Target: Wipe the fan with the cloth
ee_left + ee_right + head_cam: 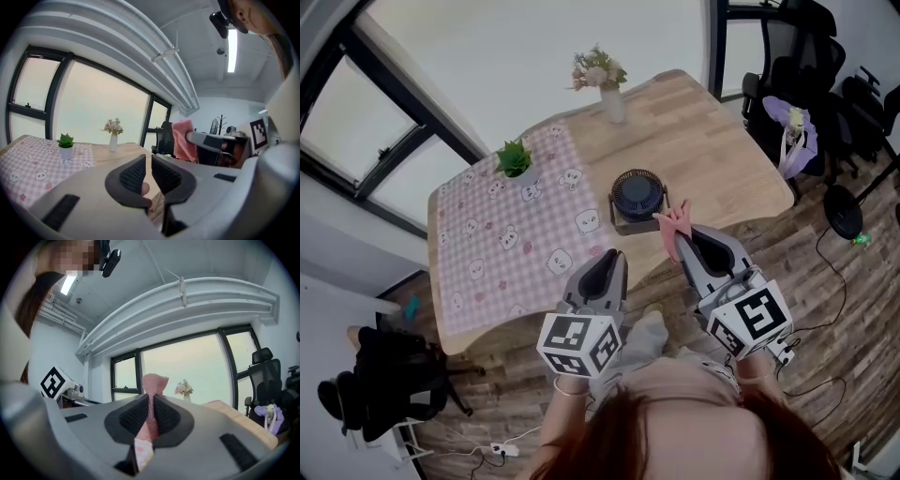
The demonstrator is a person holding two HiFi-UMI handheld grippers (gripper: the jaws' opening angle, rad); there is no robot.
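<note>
A small dark blue fan (637,195) stands on the wooden table (712,150), just right of the pink checked tablecloth (506,234). My right gripper (678,240) hovers off the table's near edge, a little right of the fan and close to it, shut on a pink cloth (674,225). The cloth (153,383) sticks up between the jaws of that gripper (151,397). My left gripper (602,270) is held beside it, near the table's front edge, jaws together with nothing in them (148,157). Neither gripper view shows the fan.
A white vase of flowers (610,97) stands at the table's far edge, and a small potted plant (516,161) sits on the tablecloth. Black office chairs (806,75) crowd the right side. A black bag (384,375) and cables lie on the wooden floor.
</note>
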